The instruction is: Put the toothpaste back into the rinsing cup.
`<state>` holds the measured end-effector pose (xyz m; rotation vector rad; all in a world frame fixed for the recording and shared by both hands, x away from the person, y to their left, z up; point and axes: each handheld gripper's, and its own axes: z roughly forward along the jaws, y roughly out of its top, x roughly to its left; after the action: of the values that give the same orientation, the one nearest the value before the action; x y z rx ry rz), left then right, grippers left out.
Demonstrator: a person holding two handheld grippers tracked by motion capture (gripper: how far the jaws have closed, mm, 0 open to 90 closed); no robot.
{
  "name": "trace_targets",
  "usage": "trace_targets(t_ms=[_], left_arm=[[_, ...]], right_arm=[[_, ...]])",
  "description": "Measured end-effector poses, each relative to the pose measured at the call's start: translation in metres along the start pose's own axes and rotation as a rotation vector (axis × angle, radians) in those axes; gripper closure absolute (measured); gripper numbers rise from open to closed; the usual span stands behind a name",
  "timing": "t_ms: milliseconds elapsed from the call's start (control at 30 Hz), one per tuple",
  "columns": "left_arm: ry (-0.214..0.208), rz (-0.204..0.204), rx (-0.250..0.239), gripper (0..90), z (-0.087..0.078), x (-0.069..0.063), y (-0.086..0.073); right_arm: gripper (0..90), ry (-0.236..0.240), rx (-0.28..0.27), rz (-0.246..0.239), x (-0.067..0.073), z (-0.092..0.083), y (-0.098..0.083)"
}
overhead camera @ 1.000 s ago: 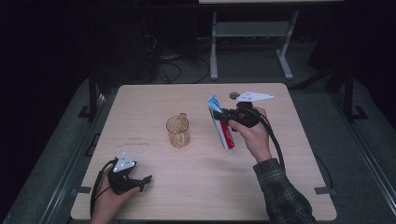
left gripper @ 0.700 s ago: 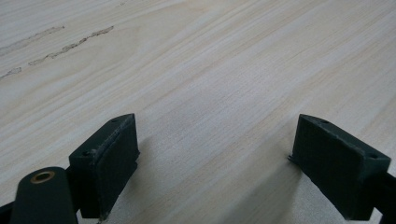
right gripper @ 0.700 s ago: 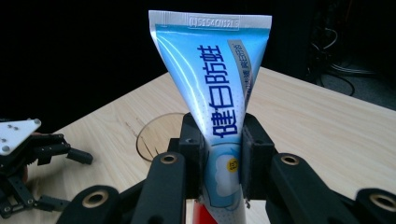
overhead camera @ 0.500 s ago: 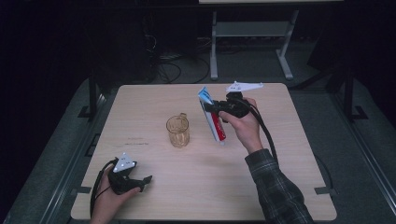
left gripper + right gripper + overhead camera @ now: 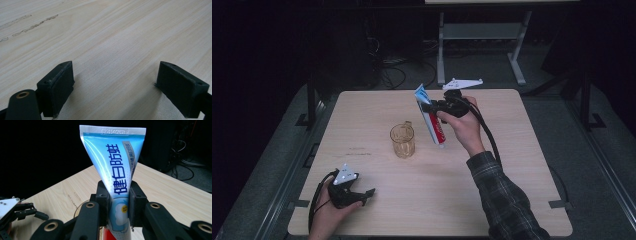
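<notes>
Right gripper [image 5: 435, 106] clamped on a toothpaste tube [image 5: 430, 116], jaws pinching its middle, crimped end up, raised over the table [image 5: 522, 165] just beside an amber glass mug [image 5: 403, 140]. Left gripper [image 5: 364, 193] spread wide, resting low on the near left of the tabletop, holding nothing.

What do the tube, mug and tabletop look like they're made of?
Toothpaste tube: probably glossy plastic laminate; sheen streaks, a flat crimped end, and it pinches between the right gripper jaws. Mug: clear amber, glass or plastic, can't tell; the table shows through. Table: pale matte wood or wood-look laminate; grain lines, a few scuffs.
</notes>
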<state>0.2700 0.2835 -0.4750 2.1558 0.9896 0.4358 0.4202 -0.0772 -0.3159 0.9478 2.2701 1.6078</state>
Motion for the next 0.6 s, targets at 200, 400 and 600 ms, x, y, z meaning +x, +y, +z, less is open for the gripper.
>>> trace_targets(t_ms=[200, 400, 600], left_arm=[[-0.002, -0.002, -0.001, 13.0, 0.000, 0.000, 0.000], [-0.003, 0.000, -0.001, 13.1, 0.000, 0.000, 0.000], [-0.003, 0.001, 0.000, 13.1, 0.000, 0.000, 0.000]], right_arm=[[73.6, 0.014, 0.002, -0.014, 0.004, 0.011, 0.010], [73.6, 0.029, -0.003, -0.030, 0.012, 0.023, 0.019], [73.6, 0.040, 0.003, -0.039, 0.018, 0.031, 0.025]])
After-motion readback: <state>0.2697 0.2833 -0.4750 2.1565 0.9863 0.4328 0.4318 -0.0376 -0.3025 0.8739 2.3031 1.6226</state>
